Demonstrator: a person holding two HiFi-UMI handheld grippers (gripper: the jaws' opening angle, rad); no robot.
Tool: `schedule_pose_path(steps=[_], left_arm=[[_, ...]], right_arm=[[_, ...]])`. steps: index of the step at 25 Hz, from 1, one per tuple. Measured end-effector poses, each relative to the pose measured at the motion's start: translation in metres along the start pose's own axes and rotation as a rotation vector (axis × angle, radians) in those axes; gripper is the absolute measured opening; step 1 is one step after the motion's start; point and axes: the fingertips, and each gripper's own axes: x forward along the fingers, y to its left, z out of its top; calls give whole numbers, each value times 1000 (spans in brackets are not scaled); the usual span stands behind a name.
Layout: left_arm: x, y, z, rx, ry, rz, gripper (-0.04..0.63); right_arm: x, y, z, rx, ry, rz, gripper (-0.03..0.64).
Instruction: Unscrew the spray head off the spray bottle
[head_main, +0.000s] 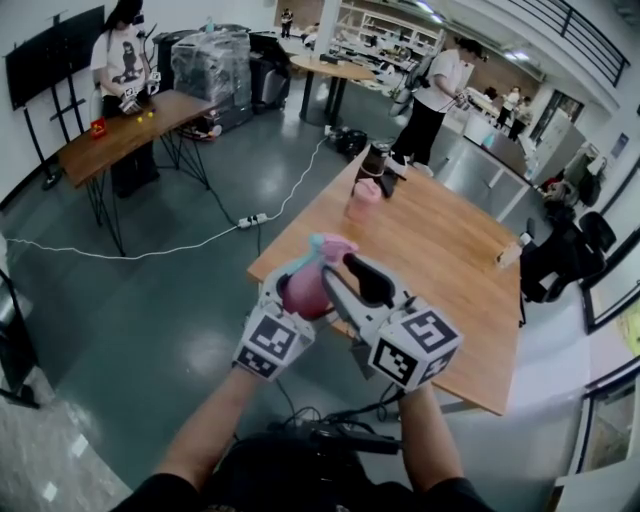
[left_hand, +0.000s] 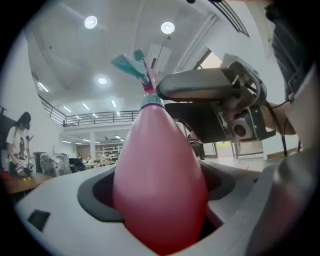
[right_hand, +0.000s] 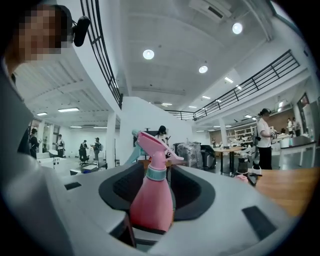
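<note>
**Q:** Where is the bottle (head_main: 306, 292)?

**A:** It is in the air in front of the person, above the floor and short of the near corner of the table (head_main: 440, 262). The left gripper (head_main: 296, 288) holds it by its pink body.

**Q:** How do the left jaws stand?

**A:** They are pressed onto the body from both sides. In the left gripper view the pink body (left_hand: 160, 175) fills the gap between them, and the neck rises above them towards the ceiling lights.

**Q:** And the right gripper (head_main: 352, 286)?

**A:** Its jaws are spread. In the right gripper view the bottle (right_hand: 150, 200) stands upright between them, with dark pad showing clear on either side. The pads do not press on it. In the head view the right gripper sits just beside the left one, on the bottle's right.

**Q:** Where is the spray head (head_main: 333, 246)?

**A:** It is on the bottle's neck, above a teal collar. The head is pink with a teal trigger (left_hand: 126, 64). One jaw of the right gripper lies close beside the neck, but whether it touches cannot be told.

**Q:** What else is in view?

**A:** A pink cup (head_main: 363, 200) stands farther back on the table, well apart from the grippers.
</note>
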Motion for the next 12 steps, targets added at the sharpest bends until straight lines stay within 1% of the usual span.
schedule_pose_path(steps=[2,5,7,8,9,12], left_arm=[[0,3,-3,16,14,40,443],[0,4,-6,45,31,65,442],[1,2,-6,58,37,70,442],[1,1,-6,60,40,69,442],[2,0,-6,61,43,67,442],[1,-5,-5,58,46,49,442]], right_arm=[[3,0,-1,7,5,-17,173],[7,0,-3,25,13,-21,173],[7,0,-4,34,19,-24,173],[7,-1,-4,35,22,-29,140],[5,-2,-4,35,26,-37,129],[1,-2,-4,27,35,-38,132]])
